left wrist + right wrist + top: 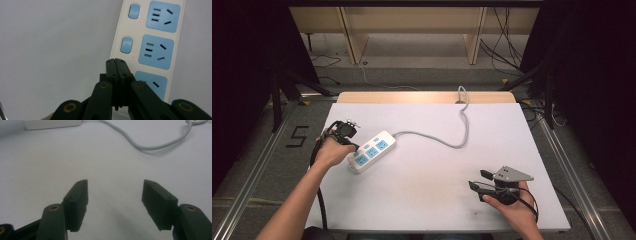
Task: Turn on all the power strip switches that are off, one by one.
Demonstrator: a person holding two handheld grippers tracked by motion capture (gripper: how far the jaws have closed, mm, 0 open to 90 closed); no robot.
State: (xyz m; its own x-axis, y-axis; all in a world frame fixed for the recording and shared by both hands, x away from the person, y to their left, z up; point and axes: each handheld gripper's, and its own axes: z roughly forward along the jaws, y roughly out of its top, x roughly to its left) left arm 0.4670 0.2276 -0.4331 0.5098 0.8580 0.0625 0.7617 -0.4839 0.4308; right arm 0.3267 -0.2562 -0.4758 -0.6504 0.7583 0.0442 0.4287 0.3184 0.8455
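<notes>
In the left gripper view, the left gripper has its two black jaws pressed flat together with nothing between them, their joined tips lying over the near left edge of the white plastic power strip with pale blue sockets, which runs up the right half of that frame. Just beyond the tips sit a rounded blue switch button and a small red indicator dot, with a second blue button higher up toward the top of the frame. In the right gripper view, the right gripper has its jaws spread wide apart over bare surface, holding nothing; the end of the strip shows at the upper left of that frame and the grey power cord curves across the upper right. In the high view, the left gripper sits at the left of centre against the strip's near end, held by the person's left hand, while the right gripper, topped by a grey three-cornered plate, lies in the lower right, well apart from the strip. The strip lies aslant on the white table top, its cord looping toward the table's far edge.
</notes>
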